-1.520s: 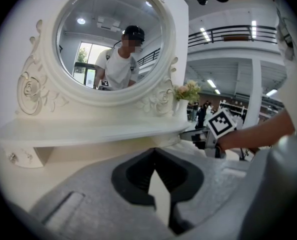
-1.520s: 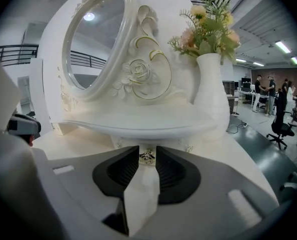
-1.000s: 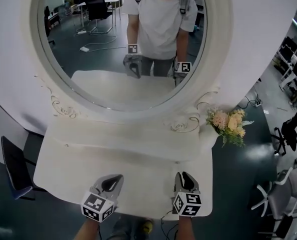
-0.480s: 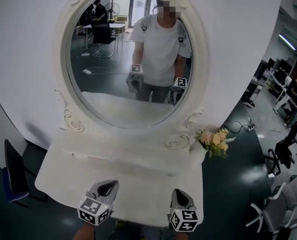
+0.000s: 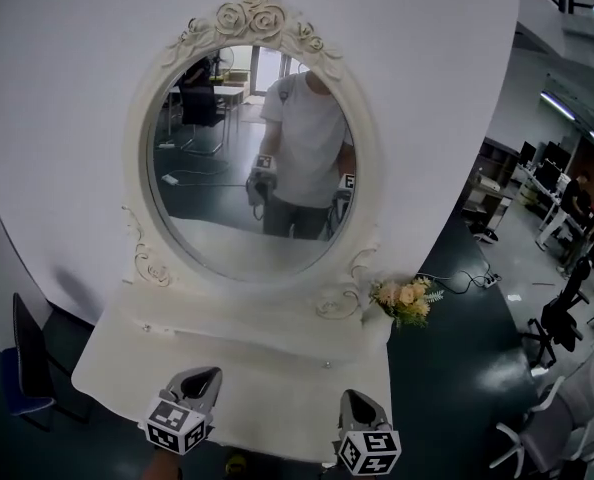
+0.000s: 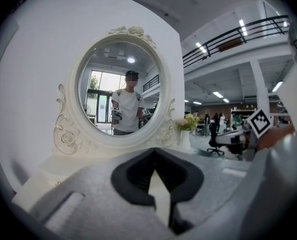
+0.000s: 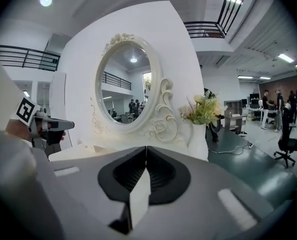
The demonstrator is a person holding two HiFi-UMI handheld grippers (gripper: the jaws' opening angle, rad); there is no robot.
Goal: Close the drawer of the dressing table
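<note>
My two grippers
Grey shells, black inner pads, black-and-white marker cubes on left gripper [image 5: 199, 379] and right gripper [image 5: 360, 405]

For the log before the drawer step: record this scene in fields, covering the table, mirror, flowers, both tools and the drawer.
furniture: white dressing table against a white wall
mirror: oval, ornate white frame, reflects the person holding both tools
flowers: in a white vase at the table's right end
left tool: jaws together, empty, near the table's front edge
right tool: jaws together, empty, near the front edge, apart from the left one
drawer: none shows open; its front is out of view
</note>
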